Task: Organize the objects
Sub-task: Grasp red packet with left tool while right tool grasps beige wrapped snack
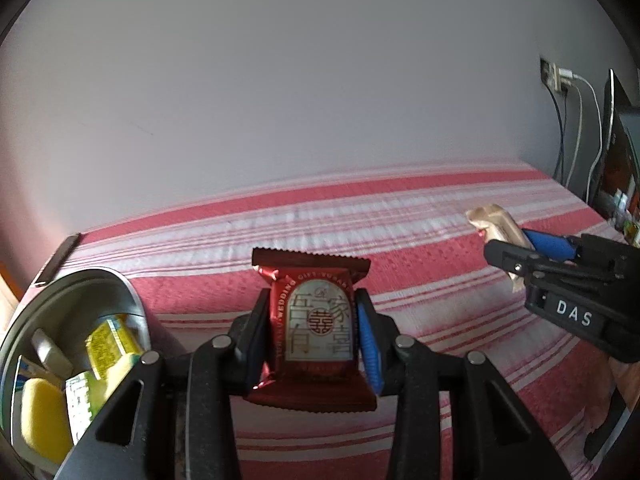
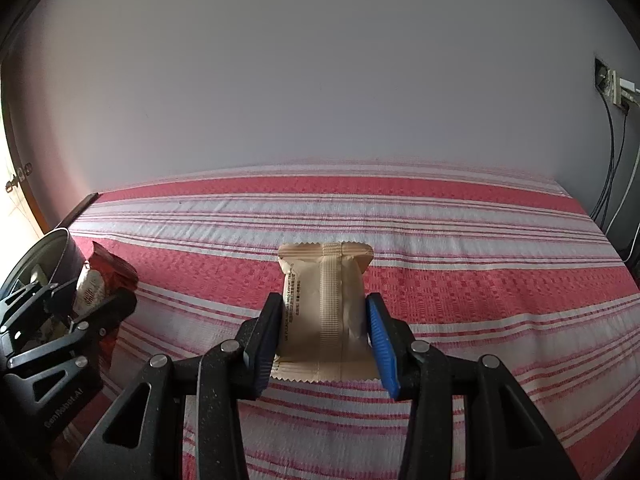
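Both tongs are loaded here! The left gripper (image 1: 316, 332) is clenched on a red packet (image 1: 314, 320), pads pressing its two sides, lifted clear of the striped cloth (image 1: 440, 280). Over on the other side, the right gripper (image 2: 326, 340) grasps a tan packet (image 2: 324, 312) the same way, also off the cloth. Down at the left sits the tin (image 1: 132, 300), already holding yellow and green wrapped bits, and that looks like the destination. These packets look light and crinkly, a soft filling in slick foil, so a hard squeeze could crush them. Mid-body across the width is the safe hold, not the flimsy crimped ends.
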Tool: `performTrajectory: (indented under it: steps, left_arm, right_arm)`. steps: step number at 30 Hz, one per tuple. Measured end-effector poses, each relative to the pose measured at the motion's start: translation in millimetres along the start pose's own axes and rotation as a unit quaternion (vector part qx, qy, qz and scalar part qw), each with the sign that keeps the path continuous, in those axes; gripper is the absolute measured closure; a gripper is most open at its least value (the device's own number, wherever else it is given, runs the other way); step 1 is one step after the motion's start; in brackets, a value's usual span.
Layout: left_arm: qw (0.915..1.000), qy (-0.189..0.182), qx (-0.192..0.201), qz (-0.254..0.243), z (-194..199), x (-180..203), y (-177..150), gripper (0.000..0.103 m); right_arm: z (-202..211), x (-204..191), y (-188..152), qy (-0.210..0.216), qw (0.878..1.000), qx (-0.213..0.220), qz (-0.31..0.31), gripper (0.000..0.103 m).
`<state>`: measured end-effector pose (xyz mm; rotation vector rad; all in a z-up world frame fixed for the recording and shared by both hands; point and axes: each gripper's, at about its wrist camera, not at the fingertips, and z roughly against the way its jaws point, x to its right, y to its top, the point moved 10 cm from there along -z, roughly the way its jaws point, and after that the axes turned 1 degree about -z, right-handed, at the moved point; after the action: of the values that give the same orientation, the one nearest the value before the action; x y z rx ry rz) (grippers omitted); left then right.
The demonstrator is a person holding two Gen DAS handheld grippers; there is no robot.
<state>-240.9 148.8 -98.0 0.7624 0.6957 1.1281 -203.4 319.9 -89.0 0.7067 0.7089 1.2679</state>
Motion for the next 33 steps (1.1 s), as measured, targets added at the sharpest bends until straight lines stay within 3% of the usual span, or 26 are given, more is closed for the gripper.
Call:
performTrajectory:
  steps: [13,33]
  left_arm:
    - [0.9966,0.028,0.074,0.020,35.9,-12.8,7.1,0.064]
    - [0.9921,0.035,0.110,0.048,56.8,-24.8,3.8,0.064]
  right_arm:
    - [30.9,-8.3,6.0,-0.016,0.998,0.064,0.016,0.058]
    - [66.5,-18.7,11.7,-0.026,0.989,0.141,0.030,0.058]
